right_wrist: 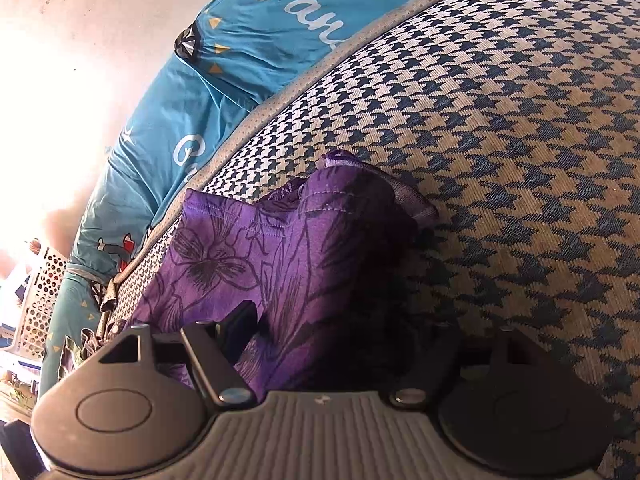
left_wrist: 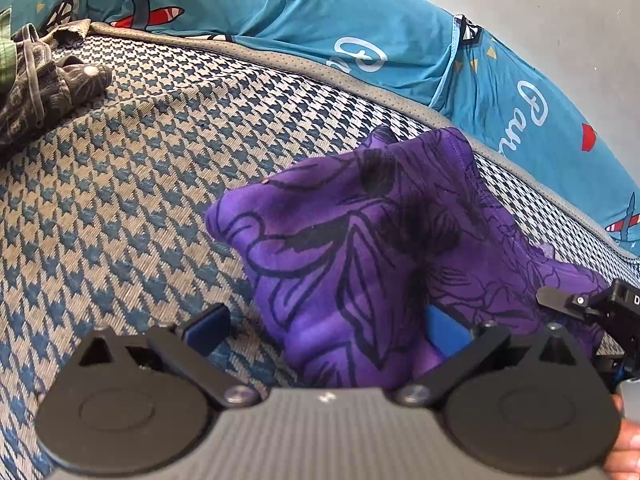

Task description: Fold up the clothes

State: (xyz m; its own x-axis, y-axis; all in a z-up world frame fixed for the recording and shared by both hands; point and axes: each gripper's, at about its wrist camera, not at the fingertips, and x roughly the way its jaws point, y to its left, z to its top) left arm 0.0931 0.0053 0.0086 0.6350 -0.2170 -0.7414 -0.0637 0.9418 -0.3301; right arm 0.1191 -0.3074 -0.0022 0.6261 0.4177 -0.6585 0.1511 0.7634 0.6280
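Note:
A purple garment (left_wrist: 360, 240) with black flower outlines lies bunched on the houndstooth mattress (left_wrist: 120, 200). My left gripper (left_wrist: 326, 330) is open wide. The near end of the garment sits between its fingers and drapes against the right blue pad (left_wrist: 444, 332), while the left pad stands clear of it. In the right wrist view the same purple garment (right_wrist: 248, 248) fills the gap of my right gripper (right_wrist: 340, 336), whose jaws stand apart. Its left finger (right_wrist: 240, 328) rests on the cloth and its right finger is lost in shadow. One of the right gripper's fingers (left_wrist: 560, 300) shows at the left view's right edge.
A teal printed sheet (left_wrist: 320, 20) runs along the mattress's far edge against a pale wall. A heap of dark patterned clothes (left_wrist: 44, 84) lies at the far left. A white perforated basket (right_wrist: 40, 300) stands beyond the bed. A person's fingers (left_wrist: 624, 452) hold the left gripper.

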